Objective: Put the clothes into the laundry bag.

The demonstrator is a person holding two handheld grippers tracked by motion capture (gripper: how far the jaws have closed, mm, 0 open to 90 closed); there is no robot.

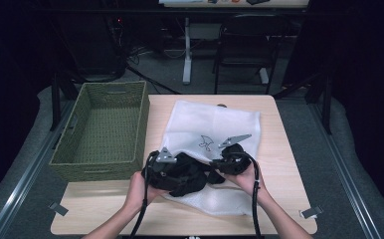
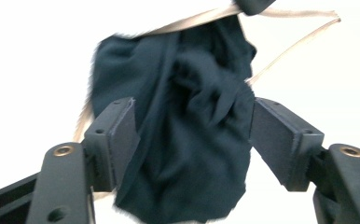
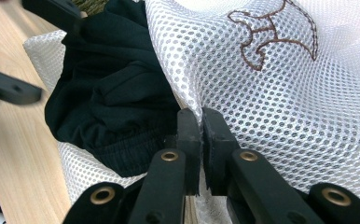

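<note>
Black garment (image 1: 187, 177) lies bunched at the near mouth of the white mesh bag (image 1: 215, 124), partly inside it, partly spilling onto the near table (image 1: 279, 149). I can't make out a clear long axis on the crumpled cloth. The bag's long axis runs from the near edge away toward the far side, mouth facing me.

Left gripper (image 2: 192, 135): jaws spread, the dark cloth hanging loose between them; I see no pad pressing on it. Right gripper (image 3: 200, 126): jaws pressed together, pinching the bag's mesh edge beside the garment, holding the mouth up.

Green woven basket (image 1: 105, 129) sits at the table's left, just beside the bag; I see nothing in it.
</note>
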